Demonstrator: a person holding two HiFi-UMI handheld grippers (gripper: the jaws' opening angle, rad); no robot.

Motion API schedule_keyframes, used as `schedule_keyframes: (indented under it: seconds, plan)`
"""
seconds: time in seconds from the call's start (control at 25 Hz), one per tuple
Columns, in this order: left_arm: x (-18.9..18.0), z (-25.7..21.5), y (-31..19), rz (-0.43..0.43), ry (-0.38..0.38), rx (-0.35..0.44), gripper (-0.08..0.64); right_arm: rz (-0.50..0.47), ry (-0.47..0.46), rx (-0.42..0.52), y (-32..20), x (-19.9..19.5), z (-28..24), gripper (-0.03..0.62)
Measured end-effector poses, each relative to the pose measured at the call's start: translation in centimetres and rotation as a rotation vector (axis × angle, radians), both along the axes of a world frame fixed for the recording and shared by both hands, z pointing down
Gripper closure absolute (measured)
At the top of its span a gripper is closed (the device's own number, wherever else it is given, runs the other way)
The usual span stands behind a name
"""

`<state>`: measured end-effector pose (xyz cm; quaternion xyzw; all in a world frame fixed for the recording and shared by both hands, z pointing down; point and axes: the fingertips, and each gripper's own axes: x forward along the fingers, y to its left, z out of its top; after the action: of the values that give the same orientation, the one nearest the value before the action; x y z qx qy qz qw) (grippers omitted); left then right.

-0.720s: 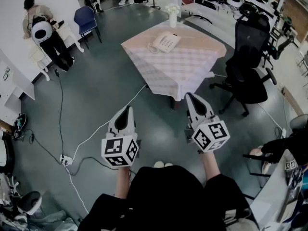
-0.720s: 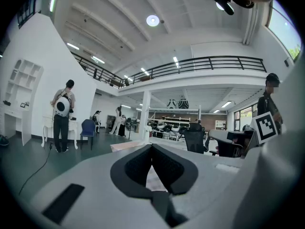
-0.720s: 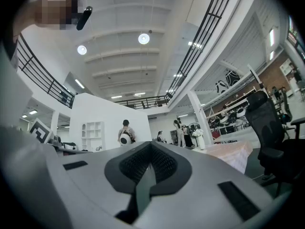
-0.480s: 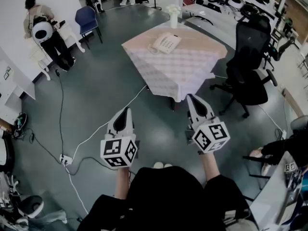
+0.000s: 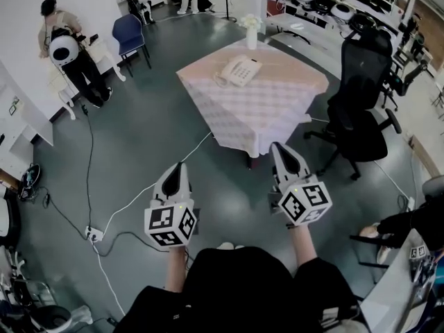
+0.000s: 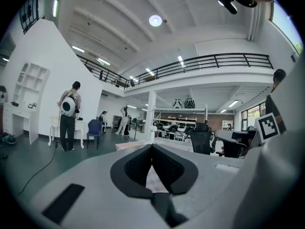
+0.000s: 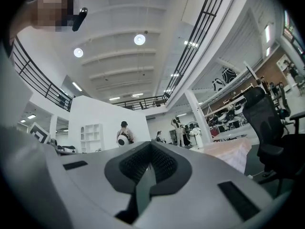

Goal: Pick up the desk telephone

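The desk telephone (image 5: pixel 239 71) is seen lying on the cloth-covered bench (image 5: pixel 277 109), toward its far corner. A white vase of flowers (image 5: pixel 251 33) is set just behind it. A black office chair (image 5: pixel 361 103) is placed beside the bench on the right. Both tools are held over the grey floor (image 5: pixel 139 137), well short of the bench. The left tool (image 5: pixel 182 166) and the right tool (image 5: pixel 279 147) are each clenched, with nothing gripped between the jaws.
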<state>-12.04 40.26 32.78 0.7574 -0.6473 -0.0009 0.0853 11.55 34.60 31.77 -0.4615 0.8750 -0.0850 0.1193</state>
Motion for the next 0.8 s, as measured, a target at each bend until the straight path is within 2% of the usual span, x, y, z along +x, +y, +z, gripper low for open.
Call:
schedule_keyframes:
  seconds: [0.44, 0.8]
  plan:
    - [-0.3, 1.4, -2.3, -0.037, 0.013, -0.041, 0.560, -0.014, -0.025, -0.047, -3.3, -0.3, 1.3, 0.600]
    - [-1.8, 3.2, -7.6, -0.025, 0.011, -0.083, 0.560, -0.016, -0.019, -0.091, -8.2, -2.3, 4.0, 0.600]
